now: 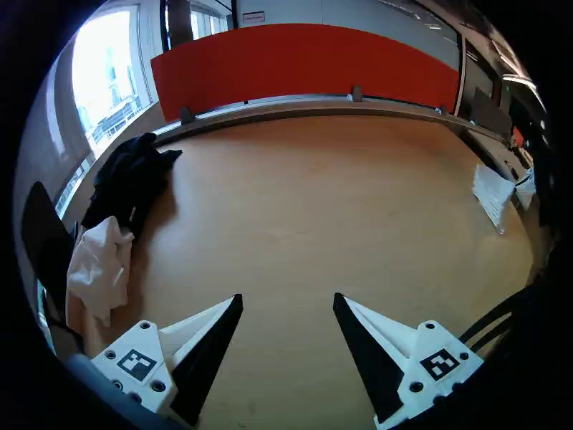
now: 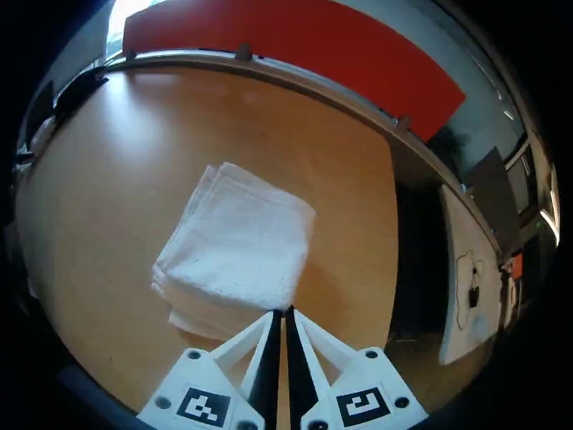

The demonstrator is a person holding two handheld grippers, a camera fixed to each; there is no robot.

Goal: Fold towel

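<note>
R gripper (image 2: 285, 315), fingers pressed together, is sitting at near corner of towel (image 2: 240, 244) lying straight ahead; L gripper (image 1: 288, 308) is hovering spread.

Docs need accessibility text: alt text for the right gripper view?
A folded white towel lies on a wooden table, with the right claw shut, its tips at the towel's near edge. A red panel runs behind the table's far edge.

White, nubbly terry cloth makes up the towel (image 2: 240, 251) just ahead of the right tongs (image 2: 284, 313). The table (image 2: 107, 179) under it looks like smooth wood with a soft sheen. The left tongs (image 1: 288, 301) look like matt plastic.
</note>
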